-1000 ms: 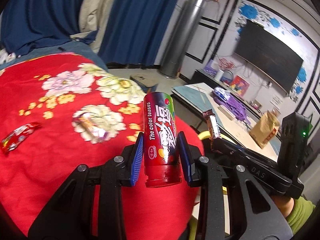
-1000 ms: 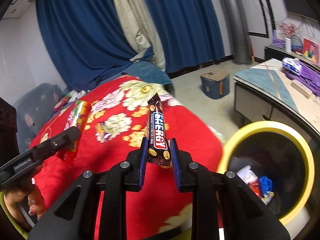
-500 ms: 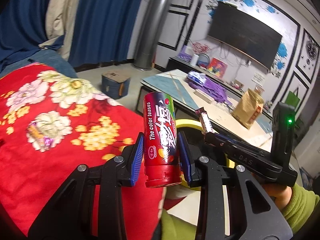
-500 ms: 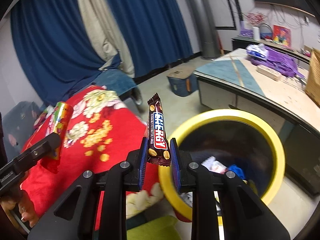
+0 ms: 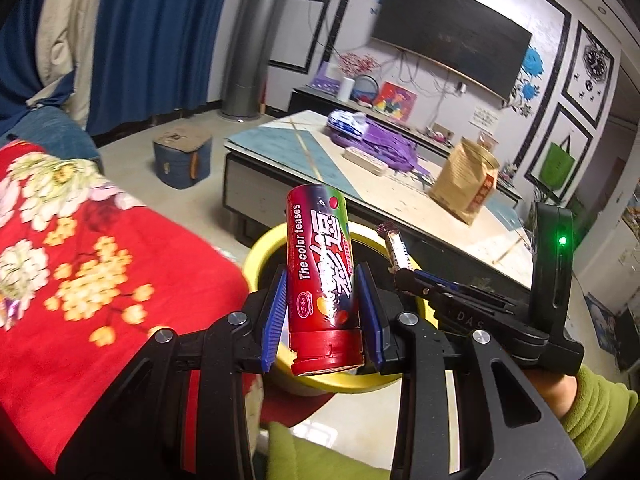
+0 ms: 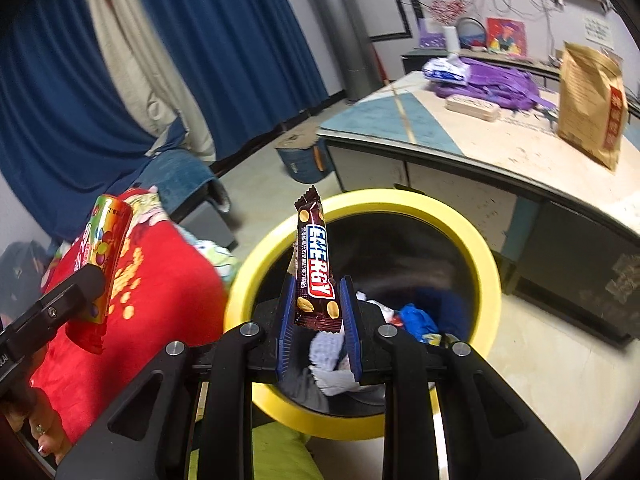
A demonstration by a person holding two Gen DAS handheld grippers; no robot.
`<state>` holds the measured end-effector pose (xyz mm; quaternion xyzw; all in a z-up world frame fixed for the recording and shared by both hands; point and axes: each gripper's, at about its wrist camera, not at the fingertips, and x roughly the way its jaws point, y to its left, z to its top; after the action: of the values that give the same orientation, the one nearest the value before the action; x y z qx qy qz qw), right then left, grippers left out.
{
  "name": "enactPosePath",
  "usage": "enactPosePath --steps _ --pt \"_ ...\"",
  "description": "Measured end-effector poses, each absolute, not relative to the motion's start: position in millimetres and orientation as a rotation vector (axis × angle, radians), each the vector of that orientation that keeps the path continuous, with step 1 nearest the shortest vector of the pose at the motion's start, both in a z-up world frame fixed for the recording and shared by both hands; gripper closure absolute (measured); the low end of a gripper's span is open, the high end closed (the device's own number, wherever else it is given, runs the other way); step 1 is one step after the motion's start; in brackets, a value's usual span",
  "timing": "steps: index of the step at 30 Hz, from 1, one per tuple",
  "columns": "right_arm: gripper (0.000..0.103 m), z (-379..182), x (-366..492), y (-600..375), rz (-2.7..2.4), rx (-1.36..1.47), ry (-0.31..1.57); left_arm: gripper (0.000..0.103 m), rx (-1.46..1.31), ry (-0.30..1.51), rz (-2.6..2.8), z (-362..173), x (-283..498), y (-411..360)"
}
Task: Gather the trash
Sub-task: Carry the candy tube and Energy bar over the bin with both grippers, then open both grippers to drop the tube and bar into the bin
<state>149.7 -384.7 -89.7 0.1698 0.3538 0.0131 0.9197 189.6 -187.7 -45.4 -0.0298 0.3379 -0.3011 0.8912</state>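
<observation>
Left gripper [image 5: 322, 312] clamped on candy tube [image 5: 320, 276], upright, poised over yellow-rimmed bin [image 6: 486, 276]. Right gripper [image 6: 318, 332] pinched narrow on choc bar wrapper [image 6: 314, 272], directly above bin mouth, prob. held end-up for clean drop. Count: 1 tube, 1 bar, 1 bin, w/ several scraps inside already.

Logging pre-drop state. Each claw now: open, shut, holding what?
Left claw: shut on the candy tube.
Right claw: shut on the Energy bar, over the yellow bin.
</observation>
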Motion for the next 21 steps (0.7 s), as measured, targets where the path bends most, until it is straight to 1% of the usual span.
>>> enactPosePath --steps 7,12,13,14,15,16,17,18,19,20,21 --pt "0.081 -100.6 149.9 -405.1 -0.002 0.4 0.748 0.076 -0.05 0.735 -0.655 -55.6 204.5 -216.2" --pt "0.079 -106.4 148.8 -415.2 -0.027 0.44 0.758 0.076 -0.038 0.722 -0.659 -54.7 211.2 -228.3" --pt "0.077 -106.8 148.5 -417.2 -0.033 0.448 0.758 0.073 -0.04 0.719 -0.656 -54.2 212.8 -228.8" --pt "0.065 -107.0 147.8 -419.5 -0.042 0.458 0.755 0.055 -0.044 0.715 -0.649 -53.6 214.2 -229.2" --pt "0.05 -106.7 147.0 -421.2 -0.055 0.464 0.751 0.042 -0.052 0.709 -0.638 -52.8 215.8 -228.1" --pt "0.047 -106.1 146.1 -423.2 -0.071 0.469 0.745 0.026 -0.061 0.703 -0.634 -52.4 216.4 -225.6" --pt "0.047 -105.4 145.6 -424.2 -0.079 0.469 0.738 0.022 -0.074 0.698 -0.632 -51.8 217.1 -223.1" --pt "0.047 -105.2 145.6 -424.5 -0.083 0.469 0.736 0.021 -0.081 0.698 -0.633 -51.7 217.9 -220.8" --pt "0.047 -105.1 145.7 -424.5 -0.088 0.469 0.735 0.017 -0.082 0.698 -0.627 -51.8 218.9 -220.5" --pt "0.045 -105.0 145.8 -425.4 -0.092 0.469 0.73 0.011 -0.082 0.696 -0.615 -52.0 219.0 -218.4" --pt "0.043 -104.5 145.2 -424.4 -0.093 0.468 0.723 0.011 -0.089 0.691 -0.6 -52.2 218.5 -213.4"
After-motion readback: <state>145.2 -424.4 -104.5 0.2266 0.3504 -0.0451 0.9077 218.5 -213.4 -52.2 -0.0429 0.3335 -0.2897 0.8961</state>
